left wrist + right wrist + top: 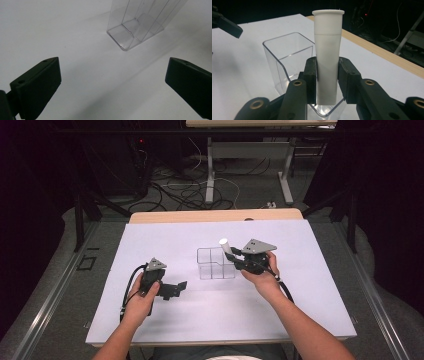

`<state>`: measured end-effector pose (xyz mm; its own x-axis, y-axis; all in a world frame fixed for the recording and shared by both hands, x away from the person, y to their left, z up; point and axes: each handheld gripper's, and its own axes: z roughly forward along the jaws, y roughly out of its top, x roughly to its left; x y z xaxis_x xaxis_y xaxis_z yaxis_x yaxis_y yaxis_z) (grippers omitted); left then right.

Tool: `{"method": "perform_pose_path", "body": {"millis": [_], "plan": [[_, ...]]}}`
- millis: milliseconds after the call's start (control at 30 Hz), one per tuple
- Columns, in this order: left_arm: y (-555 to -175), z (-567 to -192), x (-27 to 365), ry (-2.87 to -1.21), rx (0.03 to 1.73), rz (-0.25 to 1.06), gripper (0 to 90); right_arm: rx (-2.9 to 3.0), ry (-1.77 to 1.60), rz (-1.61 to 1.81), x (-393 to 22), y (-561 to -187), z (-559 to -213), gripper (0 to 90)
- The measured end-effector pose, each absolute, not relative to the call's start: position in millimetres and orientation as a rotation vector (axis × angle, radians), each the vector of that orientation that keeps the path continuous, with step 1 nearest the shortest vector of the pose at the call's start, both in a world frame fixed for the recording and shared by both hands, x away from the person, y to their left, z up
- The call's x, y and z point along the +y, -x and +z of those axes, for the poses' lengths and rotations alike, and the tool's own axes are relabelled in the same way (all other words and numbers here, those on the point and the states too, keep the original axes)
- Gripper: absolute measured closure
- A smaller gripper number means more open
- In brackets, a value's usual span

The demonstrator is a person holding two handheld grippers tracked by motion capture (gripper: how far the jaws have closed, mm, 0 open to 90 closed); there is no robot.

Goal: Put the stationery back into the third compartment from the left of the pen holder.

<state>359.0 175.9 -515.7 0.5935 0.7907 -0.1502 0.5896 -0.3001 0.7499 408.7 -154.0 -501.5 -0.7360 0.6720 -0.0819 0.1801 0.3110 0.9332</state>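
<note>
While over clear organizer [287, 50] | white tube [327, 57] upright between right fingers [310, 75], gripped | left fingers [37, 87] open

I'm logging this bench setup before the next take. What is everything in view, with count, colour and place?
tube: one, white, upright in the right tool, its lower end over the organiser's near compartment
organiser: one, clear plastic, divided into compartments, mid table
table: one, white top with a wooden far edge
second table: one, pale legs, on the floor behind
cables: several, black and white, on the floor behind
left tool: one, black, jaws open, on the table left of the organiser
right tool: one, black, shut on the tube
</note>
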Motion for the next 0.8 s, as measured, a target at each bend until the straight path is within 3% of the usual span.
{"method": "perform_pose_path", "body": {"millis": [500,800], "plan": [[-359,-517,177,-2.007,1.096,0.314,0.2,2.164,-0.775,1.387,-154,-410,-506,69.0],[-359,-516,179,-1.991,1.11,0.326,0.2,2.155,-0.794,1.426,-163,-400,-494,47.3]]}}
